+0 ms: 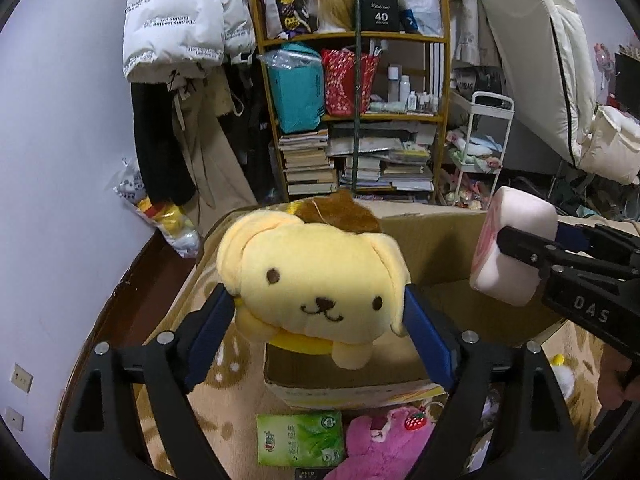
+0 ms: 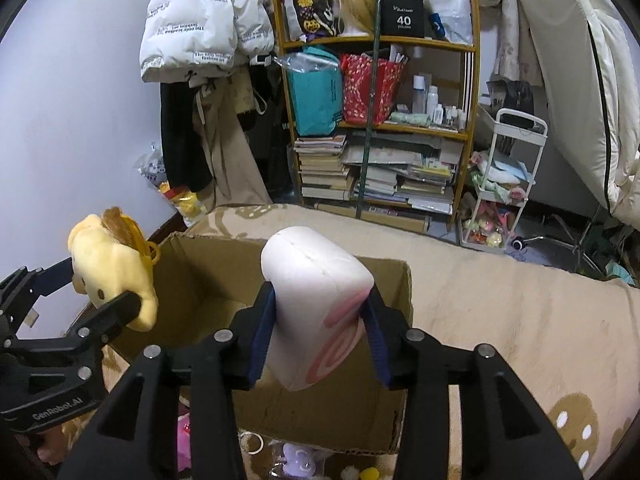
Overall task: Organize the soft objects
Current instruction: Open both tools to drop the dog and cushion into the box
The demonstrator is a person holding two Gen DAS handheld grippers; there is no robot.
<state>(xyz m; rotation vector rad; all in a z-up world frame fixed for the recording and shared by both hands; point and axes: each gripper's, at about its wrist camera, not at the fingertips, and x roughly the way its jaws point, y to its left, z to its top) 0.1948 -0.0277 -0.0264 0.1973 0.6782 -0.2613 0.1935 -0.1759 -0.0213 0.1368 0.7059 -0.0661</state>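
My left gripper (image 1: 320, 316) is shut on a yellow dog plush (image 1: 316, 276) with a brown cap and holds it above an open cardboard box (image 1: 436, 224). The plush also shows in the right wrist view (image 2: 112, 268), held by the left gripper (image 2: 132, 304). My right gripper (image 2: 320, 320) is shut on a white roll-cake plush (image 2: 316, 308) with a pink swirl, above the same box (image 2: 216, 280). In the left wrist view that plush (image 1: 512, 244) and the right gripper (image 1: 520, 252) are at the right.
The box stands on a beige patterned blanket (image 2: 500, 312). Below it lie a pink plush (image 1: 384, 448), a green tissue pack (image 1: 300, 438) and a purple toy (image 2: 300, 458). A cluttered bookshelf (image 1: 352, 112) and a white cart (image 1: 480, 148) stand behind.
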